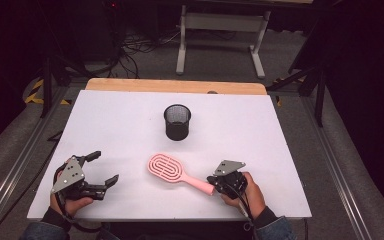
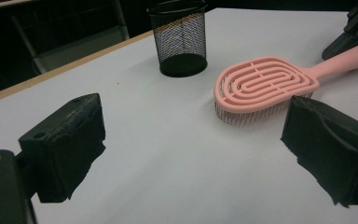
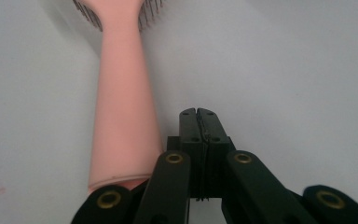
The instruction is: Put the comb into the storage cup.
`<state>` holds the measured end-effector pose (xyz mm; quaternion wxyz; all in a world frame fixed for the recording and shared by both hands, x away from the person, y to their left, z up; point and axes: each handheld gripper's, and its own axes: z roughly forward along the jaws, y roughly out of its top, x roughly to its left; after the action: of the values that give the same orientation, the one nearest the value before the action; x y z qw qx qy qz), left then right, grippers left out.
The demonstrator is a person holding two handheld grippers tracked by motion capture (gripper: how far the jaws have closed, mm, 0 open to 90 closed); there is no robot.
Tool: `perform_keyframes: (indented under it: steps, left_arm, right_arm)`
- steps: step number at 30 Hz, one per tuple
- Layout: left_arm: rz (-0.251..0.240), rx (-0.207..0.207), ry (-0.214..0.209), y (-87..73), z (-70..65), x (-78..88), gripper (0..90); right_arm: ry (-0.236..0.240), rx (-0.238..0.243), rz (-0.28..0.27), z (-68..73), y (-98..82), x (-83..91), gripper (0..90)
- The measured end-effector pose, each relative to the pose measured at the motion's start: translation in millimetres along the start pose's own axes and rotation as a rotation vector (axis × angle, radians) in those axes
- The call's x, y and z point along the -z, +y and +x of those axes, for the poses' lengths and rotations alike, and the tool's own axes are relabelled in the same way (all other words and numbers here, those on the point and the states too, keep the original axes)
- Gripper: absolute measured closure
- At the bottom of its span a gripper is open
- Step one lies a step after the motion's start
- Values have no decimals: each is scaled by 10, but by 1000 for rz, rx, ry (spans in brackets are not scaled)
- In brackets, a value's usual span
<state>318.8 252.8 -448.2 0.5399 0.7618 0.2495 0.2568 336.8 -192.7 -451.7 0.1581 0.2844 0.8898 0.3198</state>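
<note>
The right claw (image 1: 214, 186) sits near the front edge of the white tabletop (image 1: 130, 125). Its two black jaws are pressed tight together, with nothing between them. In the right gripper view the jaws lie just beside the end of the pink handle, not around it. Whether they touch the handle is hard to tell.

The pink hairbrush (image 1: 172, 171) lies flat on the tabletop, between the two claws. Its round head points toward the middle of the tabletop and its bristles face down. Its handle points at the right claw.

The left claw (image 1: 105, 169) is spread wide open and holds nothing. It rests near the front left of the tabletop, well apart from the hairbrush.

A black mesh cup (image 1: 177, 121) stands upright behind the hairbrush, apart from it.
</note>
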Motion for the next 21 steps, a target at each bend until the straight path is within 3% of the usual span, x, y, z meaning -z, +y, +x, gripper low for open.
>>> perform_keyframes:
  steps: [21]
  left_arm:
    - [3, 2, -3, -2, -5, -8, 69]
  right_arm:
    - [21, 19, -1, 56, -19, 21, 886]
